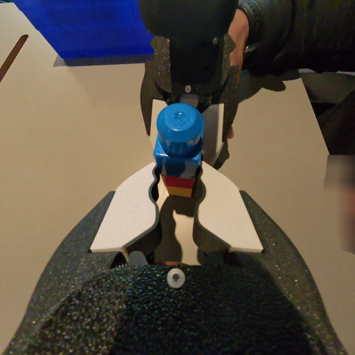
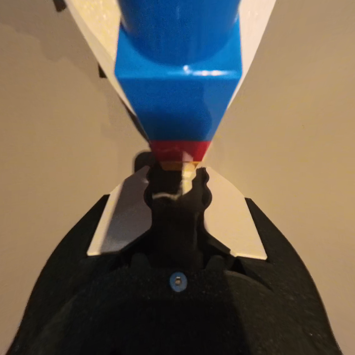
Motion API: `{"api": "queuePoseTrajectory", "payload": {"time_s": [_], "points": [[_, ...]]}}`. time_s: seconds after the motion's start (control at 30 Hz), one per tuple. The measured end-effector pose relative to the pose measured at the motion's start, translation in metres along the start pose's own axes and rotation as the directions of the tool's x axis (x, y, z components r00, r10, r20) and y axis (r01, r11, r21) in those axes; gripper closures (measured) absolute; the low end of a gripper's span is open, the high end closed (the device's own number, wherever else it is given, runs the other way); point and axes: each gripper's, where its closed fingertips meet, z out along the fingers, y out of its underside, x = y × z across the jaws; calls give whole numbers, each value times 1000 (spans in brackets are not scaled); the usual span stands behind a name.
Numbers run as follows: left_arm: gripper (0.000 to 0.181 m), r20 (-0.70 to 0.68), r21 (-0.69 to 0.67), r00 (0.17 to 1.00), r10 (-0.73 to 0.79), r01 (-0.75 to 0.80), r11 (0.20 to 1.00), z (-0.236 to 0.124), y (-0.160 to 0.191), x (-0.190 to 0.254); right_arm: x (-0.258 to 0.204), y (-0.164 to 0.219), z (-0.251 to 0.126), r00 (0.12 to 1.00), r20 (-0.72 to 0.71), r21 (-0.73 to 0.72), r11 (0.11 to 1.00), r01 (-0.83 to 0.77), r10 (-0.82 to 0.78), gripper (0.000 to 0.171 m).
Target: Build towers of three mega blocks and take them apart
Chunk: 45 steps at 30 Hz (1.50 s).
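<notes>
A tower of three blocks stands on the beige table [image 1: 67, 153]: a blue block [image 1: 177, 153] on top, a red block [image 1: 177, 181] in the middle and a yellow block [image 1: 179, 191] at the bottom. My left gripper [image 1: 177, 171] is shut on the blue block's sides. My right gripper [image 2: 176, 169] comes from the opposite side and is closed on the yellow block [image 2: 171, 165] at the base. Its white fingers [image 1: 213, 130] show behind the tower in the left wrist view. The blue block [image 2: 176, 96] fills the right wrist view, with the red block [image 2: 169, 150] below it.
A large blue box [image 1: 86, 28] stands at the back left. A dark slot [image 1: 13, 55] cuts the table at the far left. A person's hand [image 1: 238, 38] and dark sleeve [image 1: 307, 38] hold the right gripper. The table edge runs down the right side. Spacing between my two grippers at the tips: around 6 centimetres.
</notes>
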Motion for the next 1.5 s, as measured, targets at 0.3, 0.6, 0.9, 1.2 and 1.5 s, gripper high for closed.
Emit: {"api": "queuePoseTrajectory", "payload": {"time_s": [0.3, 0.6, 0.9, 1.2, 1.5], "points": [[145, 16, -37, 1000, 21, -20, 999, 1, 0, 0, -1, -39, -25, 1000, -6, 237, 971, 10, -9, 122], [145, -7, -37, 1000, -2, 2, 999, 2, 1, 0, 2, -37, -22, 1000, -6, 230, 973, -9, 11, 135], [145, -29, 16, 999, 16, -15, 1000, 3, 1, 0, 2, -36, -21, 1000, 2, 219, 976, -5, 4, 134], [146, -48, 135, 999, -11, 17, 991, 11, 9, 1, 2, -30, -11, 997, 32, 255, 964, -72, 66, 134], [135, -10, 21, 999, 32, -32, 999, 19, 38, -1, 4, -28, -5, 997, -71, 208, 978, -7, 22, 115]]}}
